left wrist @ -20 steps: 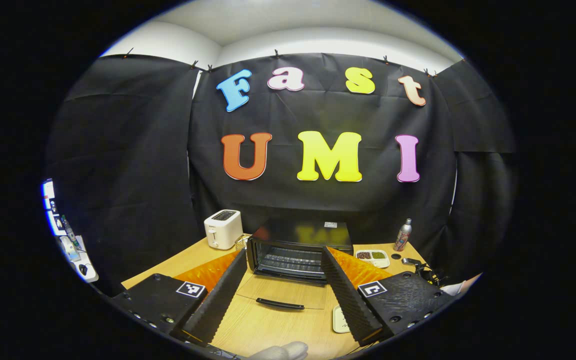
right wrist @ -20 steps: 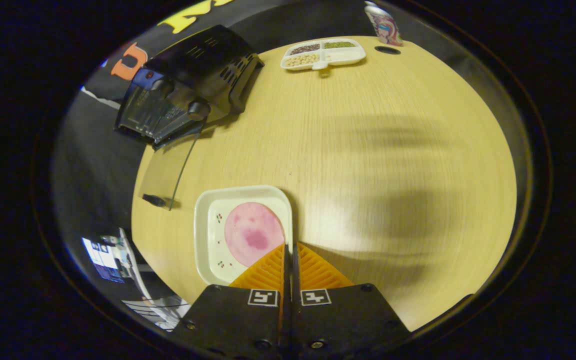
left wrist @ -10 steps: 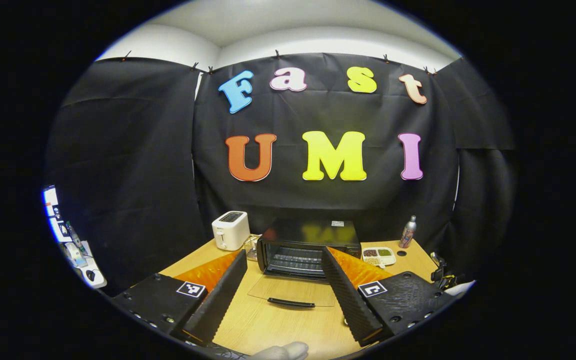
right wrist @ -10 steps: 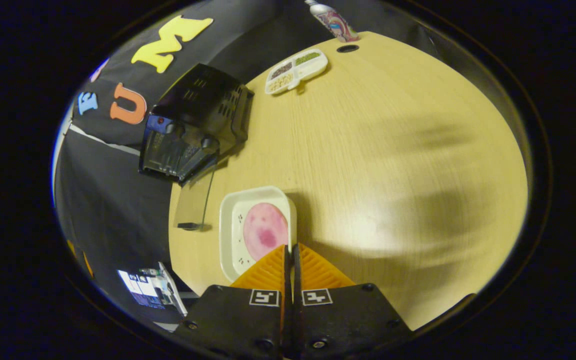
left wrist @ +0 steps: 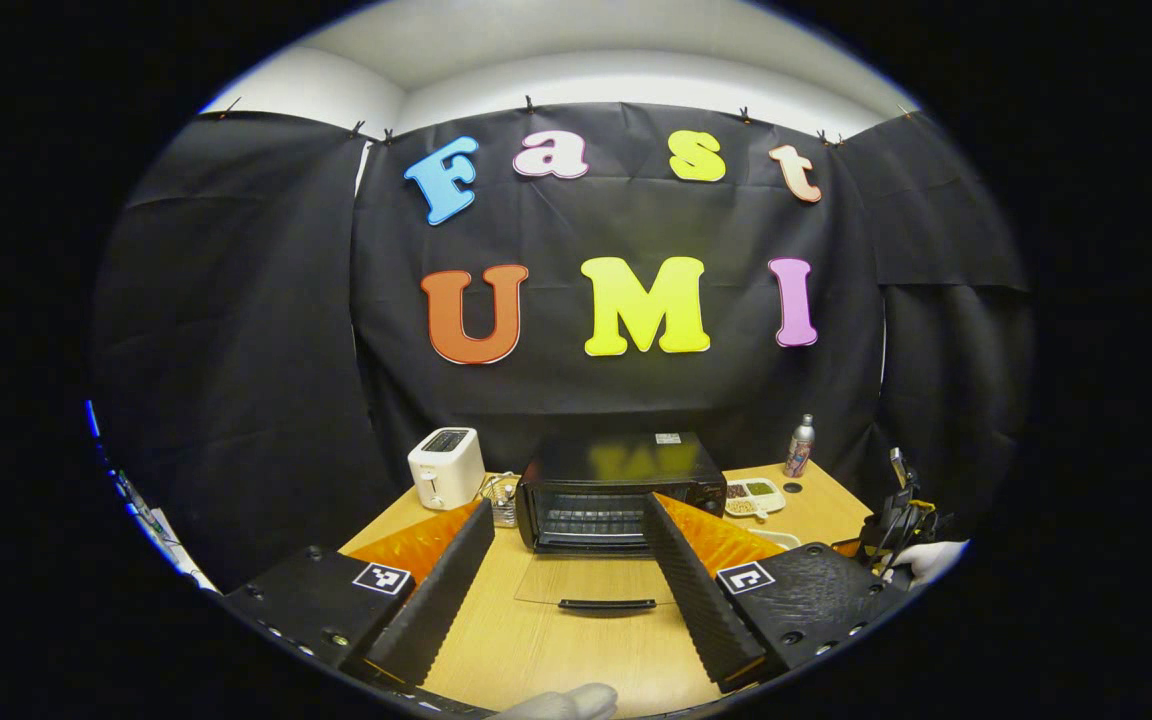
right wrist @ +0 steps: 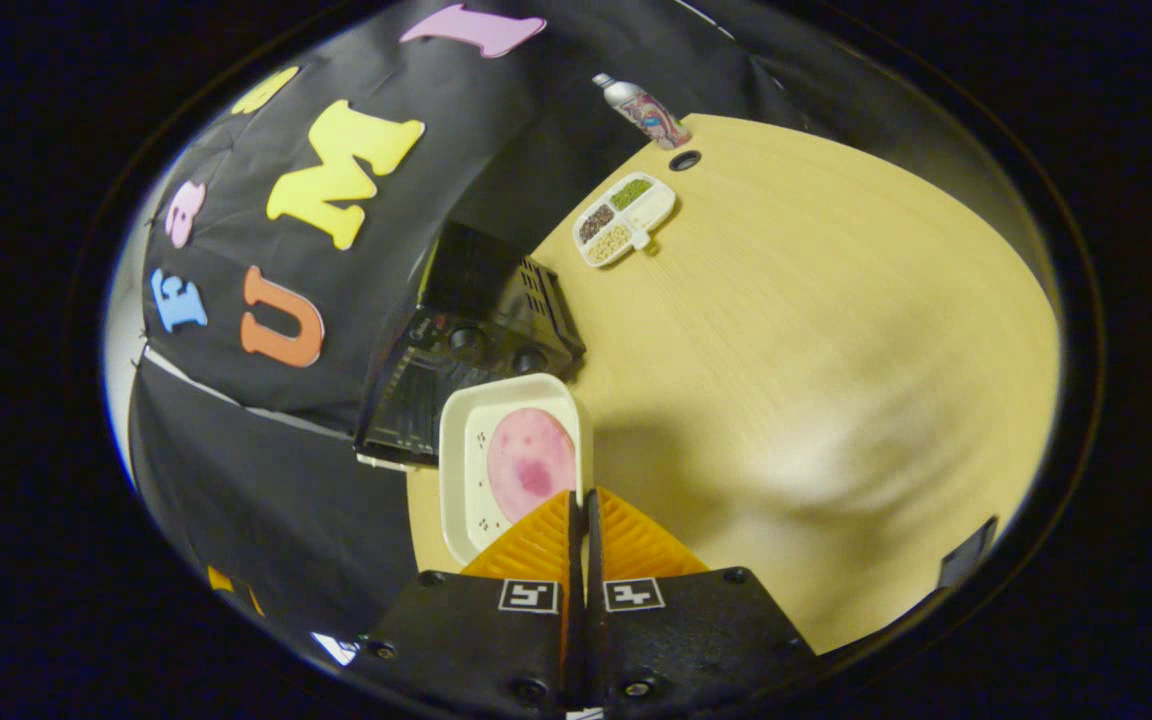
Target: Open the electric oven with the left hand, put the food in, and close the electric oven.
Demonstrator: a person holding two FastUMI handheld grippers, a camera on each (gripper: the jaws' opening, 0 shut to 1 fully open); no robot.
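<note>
Each hand-held gripper has a black textured body with screws along its near edge. The left hand-held gripper (left wrist: 564, 585) carries ribbed wedge fingers and square black-and-white markers; so does the right hand-held gripper (right wrist: 582, 535).

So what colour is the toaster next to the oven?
White toaster, clearest in the left gripper view.

A black cloth wall (left wrist: 236, 330) was hung across the middle of the left gripper view, below a white ceiling (left wrist: 576, 60). A light wooden table (right wrist: 816, 330) was seen at the right of the right gripper view.
</note>
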